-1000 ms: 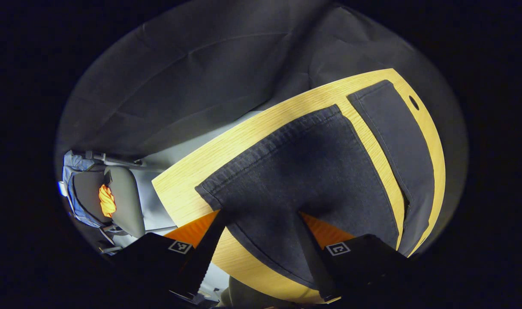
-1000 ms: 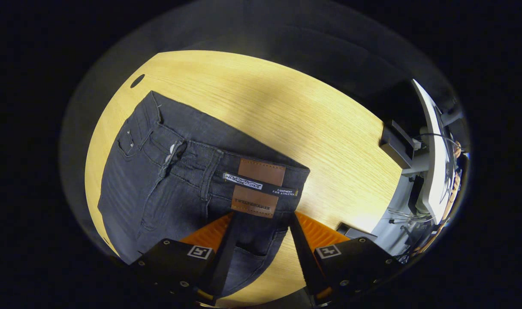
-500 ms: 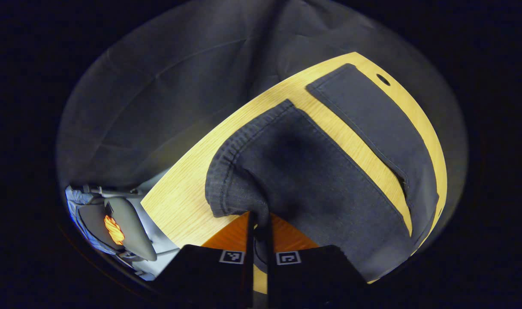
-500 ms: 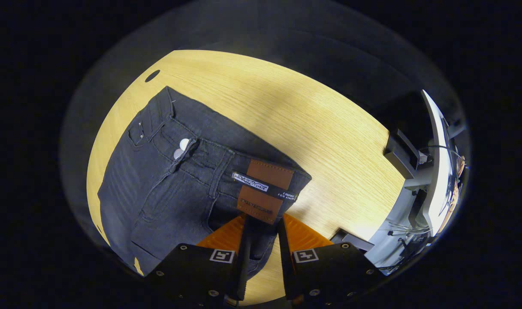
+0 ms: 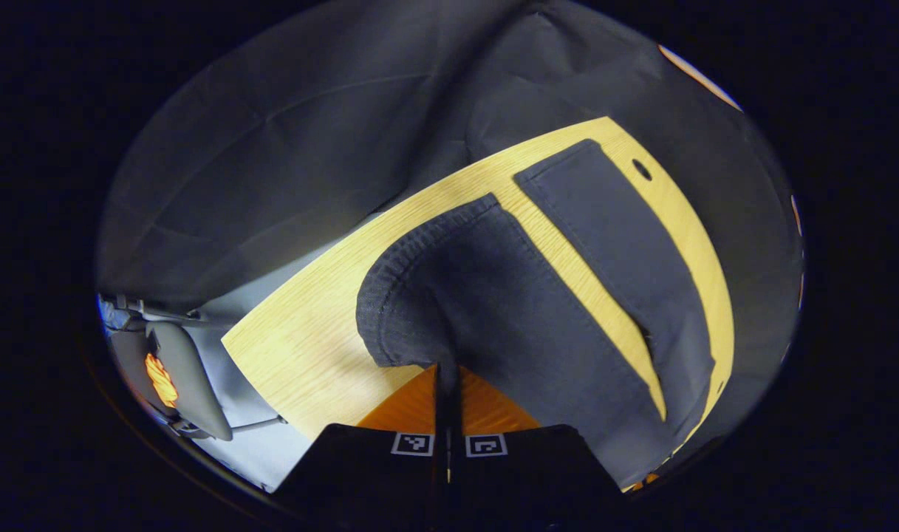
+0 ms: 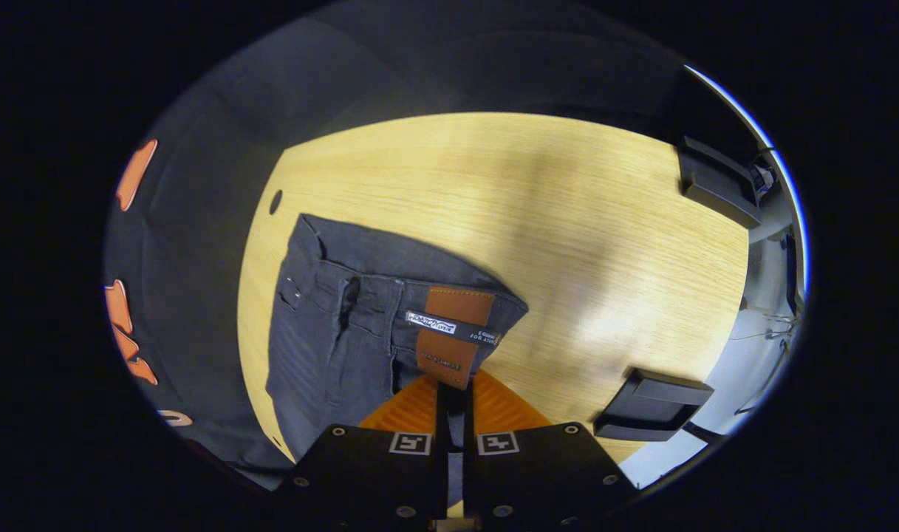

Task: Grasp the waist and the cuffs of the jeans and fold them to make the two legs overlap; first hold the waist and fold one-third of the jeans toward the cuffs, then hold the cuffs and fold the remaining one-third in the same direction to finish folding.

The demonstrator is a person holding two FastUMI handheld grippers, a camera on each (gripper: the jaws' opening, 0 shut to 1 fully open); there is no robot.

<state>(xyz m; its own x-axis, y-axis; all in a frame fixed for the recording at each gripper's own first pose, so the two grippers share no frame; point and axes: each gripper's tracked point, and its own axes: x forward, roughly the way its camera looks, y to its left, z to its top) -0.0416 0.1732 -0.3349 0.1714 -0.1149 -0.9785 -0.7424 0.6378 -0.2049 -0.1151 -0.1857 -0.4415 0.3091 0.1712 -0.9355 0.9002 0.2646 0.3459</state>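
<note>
Dark grey jeans (image 5: pixel 523 310) lie on a light wooden table (image 5: pixel 301 347). In the left gripper view the near leg's cuff (image 5: pixel 390 295) is lifted and curled, and my left gripper (image 5: pixel 447 373) is shut on it. The far leg (image 5: pixel 619 244) lies flat toward the table's far edge. In the right gripper view the waist (image 6: pixel 390 295) with its brown leather patch (image 6: pixel 453 332) is raised off the table, and my right gripper (image 6: pixel 453 391) is shut on the waistband just below the patch.
A small hole (image 5: pixel 642 170) sits in the tabletop near the far leg's end. Dark blocks (image 6: pixel 652 403) (image 6: pixel 719 185) stand at the table's right edge in the right gripper view. A grey chair (image 5: pixel 187 369) stands beyond the table. Bare wood (image 6: pixel 567 222) spreads right of the waist.
Both grippers went from open around the denim to shut on it, the left on the cuff, the right on the waistband. Both ends have lifted slightly off the table.
</note>
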